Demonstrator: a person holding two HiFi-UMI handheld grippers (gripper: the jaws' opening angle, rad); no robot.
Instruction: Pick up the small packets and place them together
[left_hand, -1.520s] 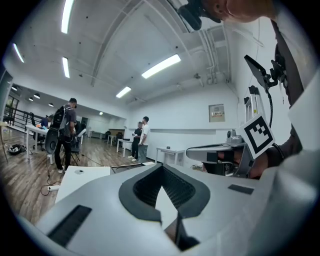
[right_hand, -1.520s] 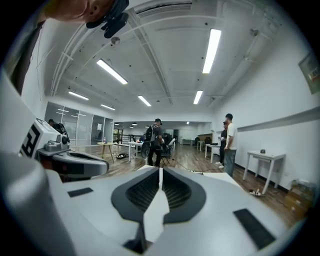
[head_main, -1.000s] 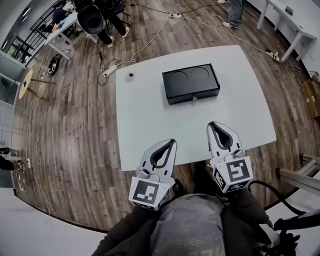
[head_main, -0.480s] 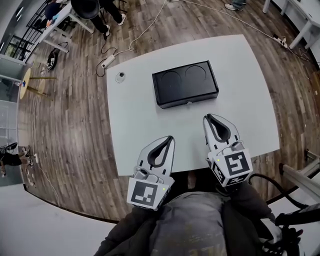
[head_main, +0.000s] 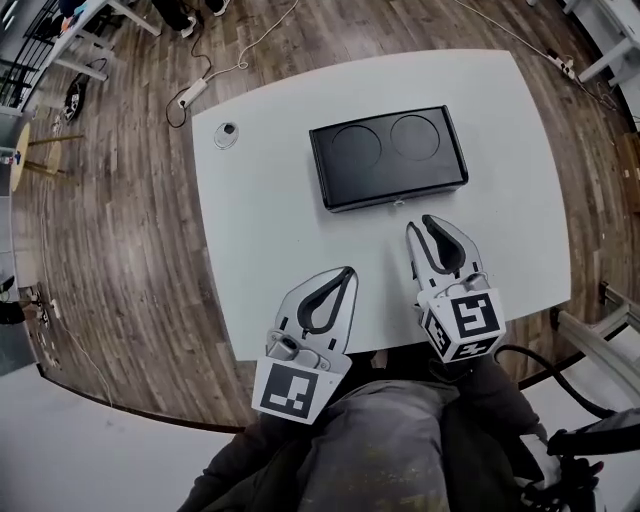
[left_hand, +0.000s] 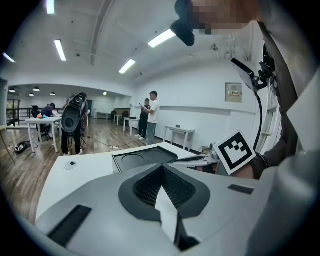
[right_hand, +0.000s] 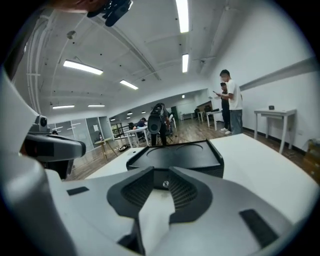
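**Before the black box, two empty grippers and no packets in sight**

Just short of the box (head_main: 388, 157), both grippers hang over the near edge of the white worktop (head_main: 250, 250) and point at its front face. The left gripper (head_main: 346, 272) sits left of the box front with its fingers (left_hand: 145, 187) closed tip to tip on nothing. The right gripper (head_main: 429, 221) is lined up with the small knob (head_main: 398, 203) on the box front. Its fingers (right_hand: 187, 192) have just been opening to a narrow gap, with nothing between them and the knob showing through. That aim suggests the box is a drawer to be pulled open, perhaps because the packets are inside. No packet shows in any view.

Apart from the box, the worktop carries only a small round object (head_main: 227, 132) off the box's far left corner. Around it lies a dark wood-plank floor (head_main: 110, 230) with cables (head_main: 250, 50) trailing beyond the box. Farther back, in a bright room lit by ceiling strips, people (right_hand: 229, 102) stand among other tables (right_hand: 272, 117).
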